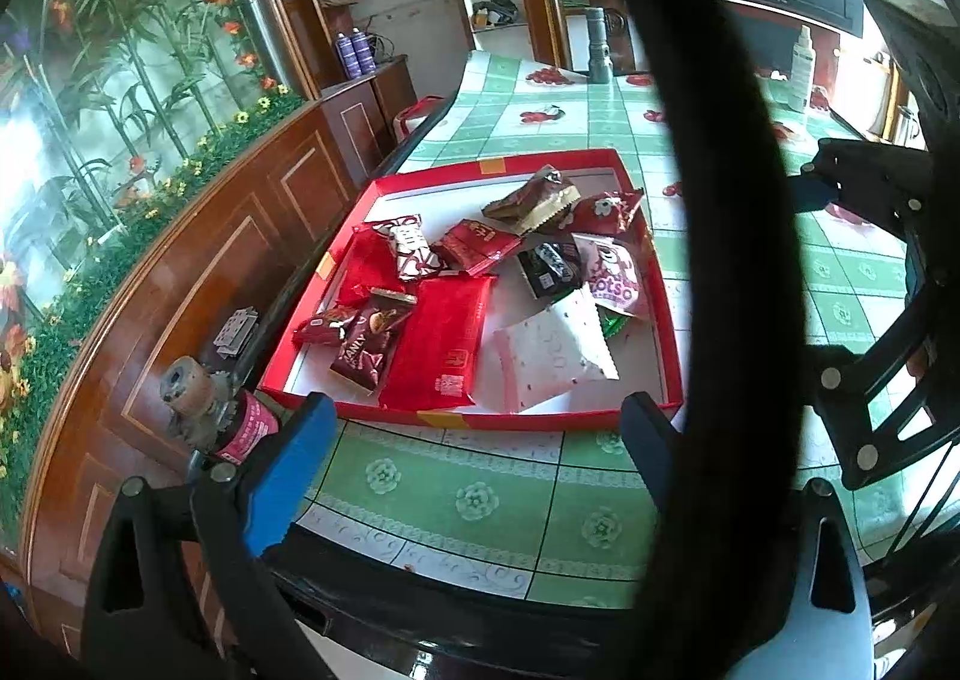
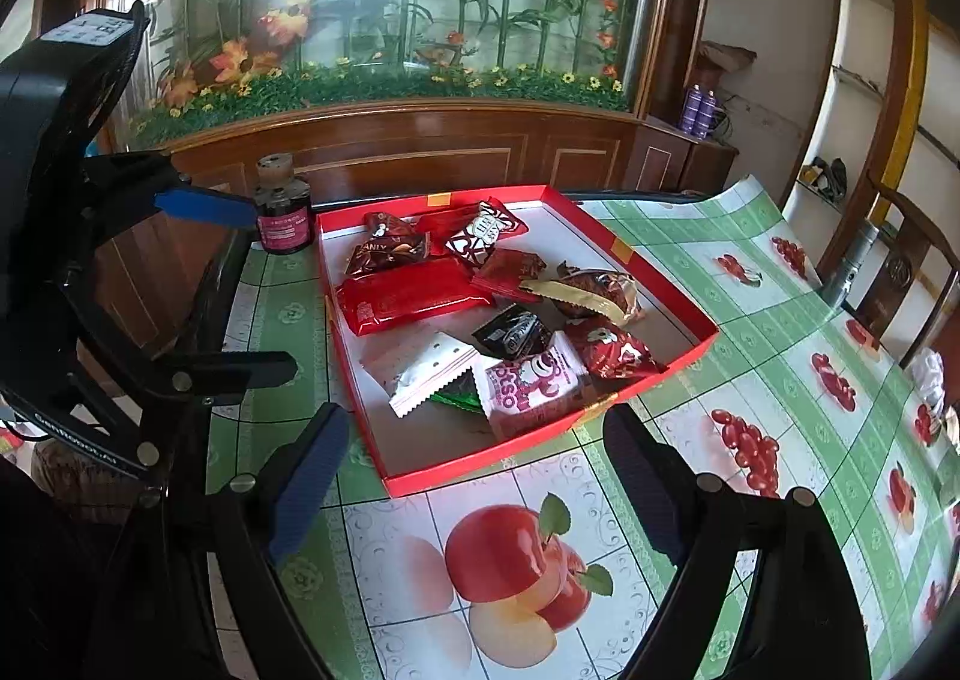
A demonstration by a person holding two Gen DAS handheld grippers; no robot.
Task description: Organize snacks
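A shallow red tray holds several snack packets on the green tablecloth. Among them are a long red packet, a white zigzag-edged packet, a pink packet and a dark brown packet. My left gripper is open and empty, hovering just before the tray's near edge. My right gripper is open and empty at the tray's near corner. The left gripper also shows at the left edge of the right wrist view.
A small dark bottle with a pink label stands beside the tray at the table's edge. A grey flashlight and a white bottle stand at the far end. A wooden cabinet runs behind the table.
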